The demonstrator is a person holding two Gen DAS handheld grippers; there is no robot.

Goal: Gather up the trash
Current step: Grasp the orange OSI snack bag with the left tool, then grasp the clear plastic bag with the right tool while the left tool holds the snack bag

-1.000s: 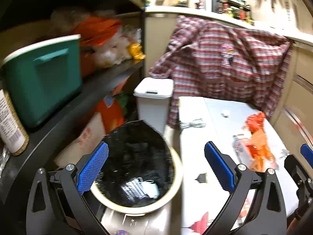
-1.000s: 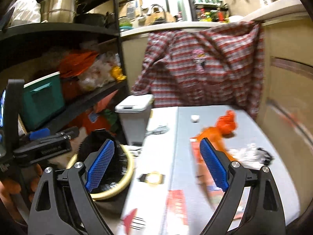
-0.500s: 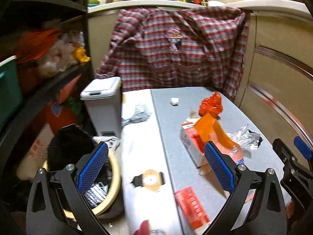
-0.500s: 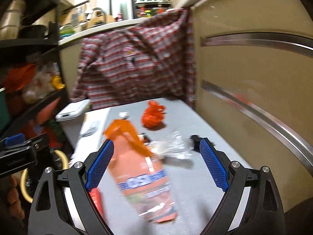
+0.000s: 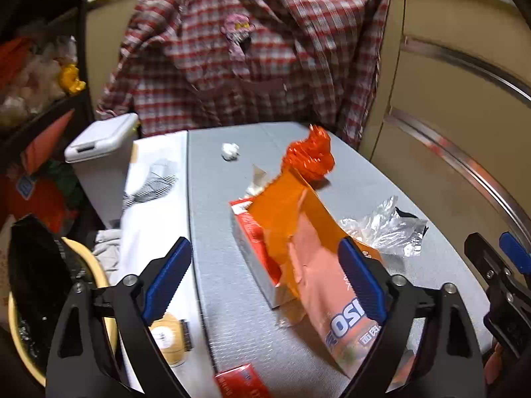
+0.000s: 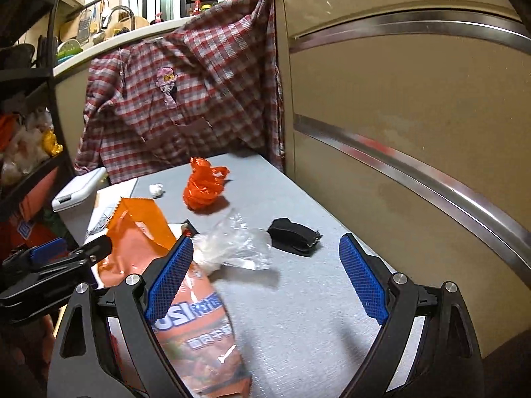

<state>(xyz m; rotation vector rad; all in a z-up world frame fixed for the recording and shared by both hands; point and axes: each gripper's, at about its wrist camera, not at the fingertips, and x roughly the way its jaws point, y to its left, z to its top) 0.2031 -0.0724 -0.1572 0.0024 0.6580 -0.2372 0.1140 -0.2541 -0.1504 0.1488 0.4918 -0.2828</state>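
A torn orange snack bag (image 5: 318, 265) leans on a red and white carton (image 5: 252, 232) on the grey table (image 5: 219, 205). My left gripper (image 5: 262, 248) hovers over both with its jaws closing; the carton and bag lie between the pads, untouched. Further back lie a crumpled orange plastic bag (image 5: 308, 156) and a white paper ball (image 5: 230, 151). My right gripper (image 6: 265, 242) stands open just short of a clear plastic wrapper (image 6: 232, 242) and a black object (image 6: 293, 233), with the snack bag (image 6: 139, 229) by its left finger.
A yellow-rimmed bin with a black liner (image 5: 106, 282) sits low at the left. A white lidded bin (image 5: 99, 139) stands beside the table. A plaid shirt (image 5: 249, 49) hangs behind. Beige cabinet fronts (image 6: 415, 116) wall the right side. A small red box (image 5: 239, 381) lies near.
Both grippers swung right, away from the lined bin and shelves, and came down over the littered table. The left jaws have narrowed slightly. The right gripper moved in close to the clear wrapper.
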